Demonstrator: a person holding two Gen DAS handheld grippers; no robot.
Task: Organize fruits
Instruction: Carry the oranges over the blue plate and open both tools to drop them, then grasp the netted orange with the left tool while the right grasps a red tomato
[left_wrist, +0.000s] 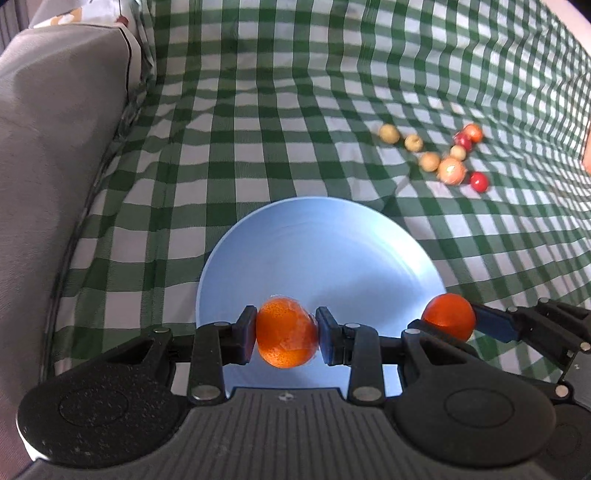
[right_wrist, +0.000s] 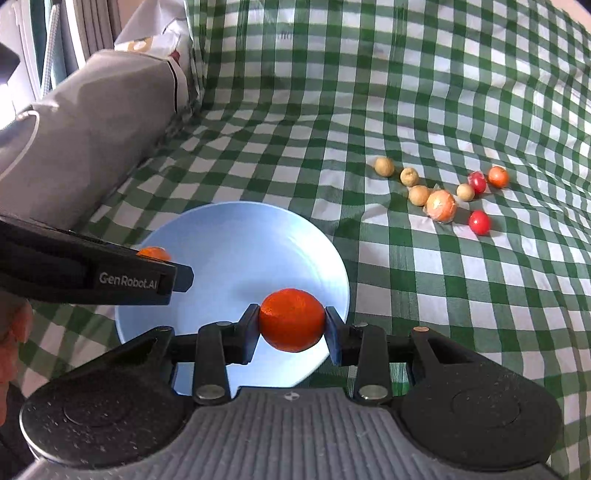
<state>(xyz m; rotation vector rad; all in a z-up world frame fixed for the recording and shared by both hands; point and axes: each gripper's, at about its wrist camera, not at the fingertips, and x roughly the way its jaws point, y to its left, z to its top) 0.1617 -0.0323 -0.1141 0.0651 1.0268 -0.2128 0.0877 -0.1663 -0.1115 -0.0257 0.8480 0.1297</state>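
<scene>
While both grippers, left gripper and right gripper, clamp an orange each above the plate, squeeze lightly across the middle: soft, smooth-skinned, rolls readily.

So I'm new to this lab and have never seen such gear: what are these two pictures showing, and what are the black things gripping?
No robot here: a person holds a two-finger clamp tool in each hand, each carrying a camera looking along its fingers. One picture comes from the left gripper, the other from the right gripper. Each is shut on an orange: the left orange and the right orange, both held over a light blue plate. Beyond it, on the green checked cloth, lies a cluster of small fruits: tan, red and orange ones.
</scene>
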